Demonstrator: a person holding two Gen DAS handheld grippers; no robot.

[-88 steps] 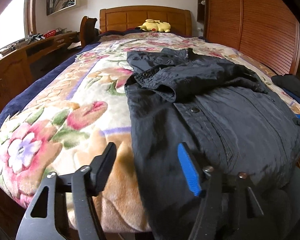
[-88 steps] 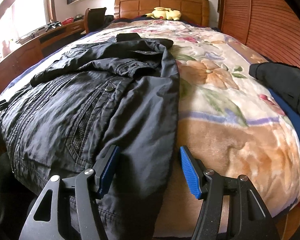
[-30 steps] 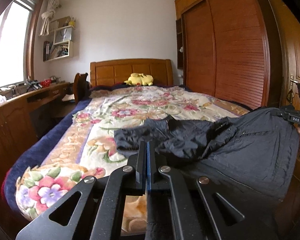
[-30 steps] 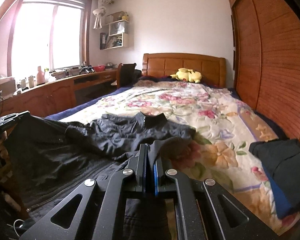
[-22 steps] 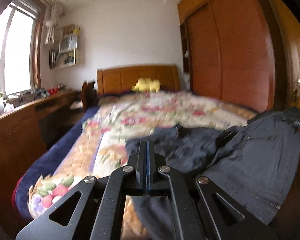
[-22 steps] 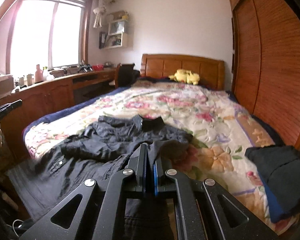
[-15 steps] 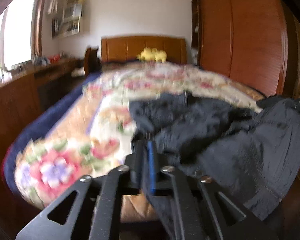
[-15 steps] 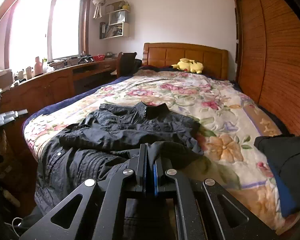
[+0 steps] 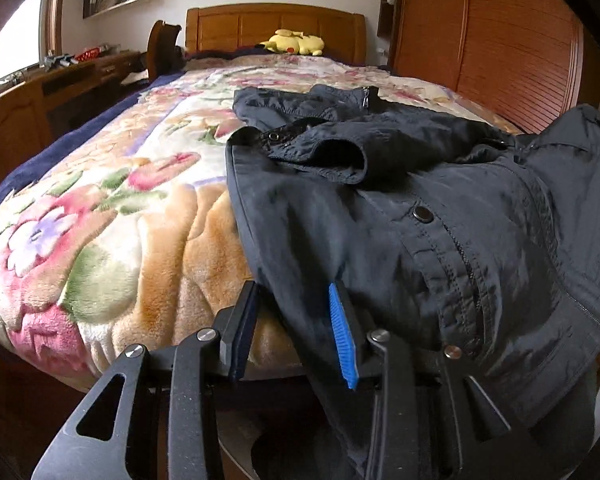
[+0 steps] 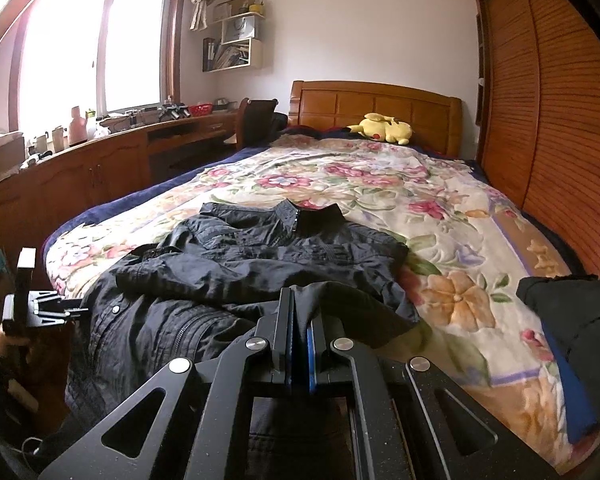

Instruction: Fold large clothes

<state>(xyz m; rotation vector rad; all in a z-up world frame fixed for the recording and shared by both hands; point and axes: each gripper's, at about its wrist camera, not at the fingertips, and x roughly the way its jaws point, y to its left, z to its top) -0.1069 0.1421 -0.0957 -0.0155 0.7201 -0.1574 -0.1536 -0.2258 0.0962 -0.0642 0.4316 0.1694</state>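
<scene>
A black jacket (image 9: pixel 440 208) lies face up at the foot of the bed, collar toward the headboard, with a sleeve folded across its chest. My left gripper (image 9: pixel 294 320) is low at the bed's foot edge and its jaws are opening. The jacket's left hem hangs loose between them, and the pads do not press it. In the right wrist view the jacket (image 10: pixel 260 264) spreads ahead, and my right gripper (image 10: pixel 298 336) is shut on its right hem, holding that corner slightly raised. The left gripper (image 10: pixel 32 308) shows at the far left, held by a hand.
The floral blanket (image 10: pixel 380 184) covers the bed. A second dark garment (image 10: pixel 572 320) lies on its right side. A yellow plush toy (image 10: pixel 384 128) rests by the wooden headboard. A cluttered desk (image 10: pixel 100 160) runs along the left, and a slatted wardrobe (image 10: pixel 560 120) along the right.
My left gripper has dropped to the bed's foot edge and gone from shut to partly open, and the lifted left hem has sunk onto the blanket. The right gripper stays shut on its corner.
</scene>
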